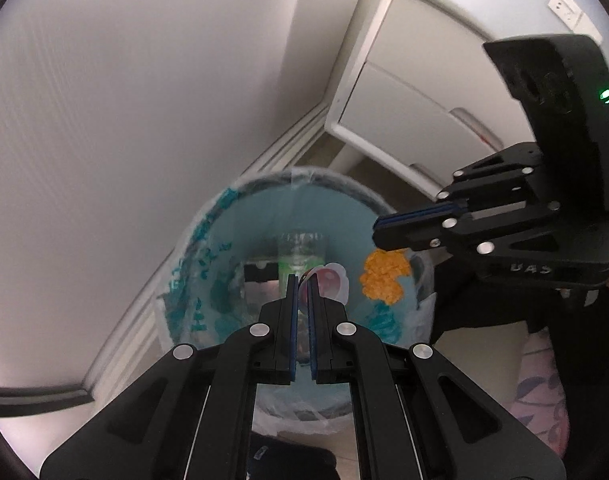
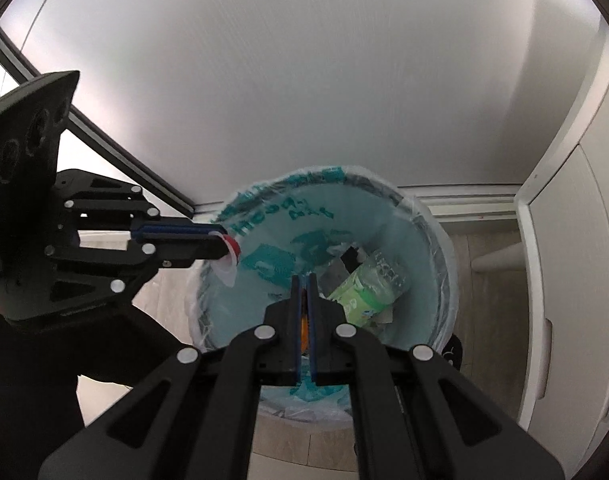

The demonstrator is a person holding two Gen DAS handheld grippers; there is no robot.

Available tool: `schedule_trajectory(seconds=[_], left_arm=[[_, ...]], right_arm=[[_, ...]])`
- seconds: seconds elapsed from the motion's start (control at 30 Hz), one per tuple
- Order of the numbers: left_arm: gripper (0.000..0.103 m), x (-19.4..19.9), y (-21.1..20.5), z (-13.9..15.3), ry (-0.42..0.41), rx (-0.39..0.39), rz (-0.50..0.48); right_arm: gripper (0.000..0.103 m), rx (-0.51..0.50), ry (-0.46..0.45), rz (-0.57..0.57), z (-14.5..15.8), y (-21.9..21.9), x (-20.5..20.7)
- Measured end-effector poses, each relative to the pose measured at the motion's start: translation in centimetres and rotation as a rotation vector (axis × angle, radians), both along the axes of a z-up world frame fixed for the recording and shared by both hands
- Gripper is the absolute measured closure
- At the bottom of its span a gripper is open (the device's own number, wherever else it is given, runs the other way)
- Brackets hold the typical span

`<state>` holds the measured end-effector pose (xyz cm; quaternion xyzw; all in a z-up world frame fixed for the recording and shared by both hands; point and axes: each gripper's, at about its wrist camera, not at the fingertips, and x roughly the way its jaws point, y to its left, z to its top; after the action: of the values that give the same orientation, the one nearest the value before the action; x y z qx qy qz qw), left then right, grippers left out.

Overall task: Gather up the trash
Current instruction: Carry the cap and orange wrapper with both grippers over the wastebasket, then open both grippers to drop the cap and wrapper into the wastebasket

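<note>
So both grippers are hanging right over the round trash bin lined with a thin teal-printed plastic bag [image 2: 424, 216], which sits on the floor against a white wall next to a white cabinet [image 2: 576, 240]. The left gripper [image 1: 302, 280] has its jaws pinched tight on a small white peel-off lid with a red picture on it [image 1: 332, 280]; the lid sticks out past the fingertips, over the bin's opening. The right gripper [image 2: 303, 280] is clamped on a crumpled orange wad [image 1: 384, 276], which dangles just below its jaw tips above the bag's inside. Down in the bin there's already a clear plastic bottle with a green label [image 2: 368, 292] lying on its side.
</note>
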<state>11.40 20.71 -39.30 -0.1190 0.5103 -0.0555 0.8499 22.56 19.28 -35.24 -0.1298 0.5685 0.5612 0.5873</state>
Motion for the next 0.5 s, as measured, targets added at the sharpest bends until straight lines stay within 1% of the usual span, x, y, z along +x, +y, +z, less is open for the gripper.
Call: schedule_trajectory(seconds=[0.1,0.2,0.33,0.37,0.43,0.47,0.5], left_arm=[[0.1,-0.4,0.1,-1.4,0.019,-0.007,0.013],[0.1,-0.6,0.0,-2.5,0.032,-0.008,-0.007],[0.1,-0.5,-0.3,-2.7,0.022,0.004,-0.028],[0.098,-0.6,-0.2,-2.8,0.023,0.006,-0.025],[0.085,-0.6,-0.1,-3.0,0.03,0.011,-0.016],[0.071,-0.6,-0.2,-3.0,0.03,0.015,-0.012],[0.059,-0.6,0.0,-2.9,0.027,0.018,-0.007]], right_arm=[[0.098,-0.015,-0.001,0.003,-0.9,0.3,0.1],[0.098,-0.034,-0.01,0.006,-1.8,0.5,0.1],[0.098,-0.053,-0.013,0.012,-2.8,0.6,0.2],[0.098,-0.054,-0.014,0.012,-2.9,0.6,0.2],[0.098,-0.056,-0.032,0.006,-3.0,0.7,0.1],[0.098,-0.054,-0.038,0.006,-3.0,0.6,0.1],[0.098,-0.053,-0.046,0.004,-3.0,0.6,0.1]])
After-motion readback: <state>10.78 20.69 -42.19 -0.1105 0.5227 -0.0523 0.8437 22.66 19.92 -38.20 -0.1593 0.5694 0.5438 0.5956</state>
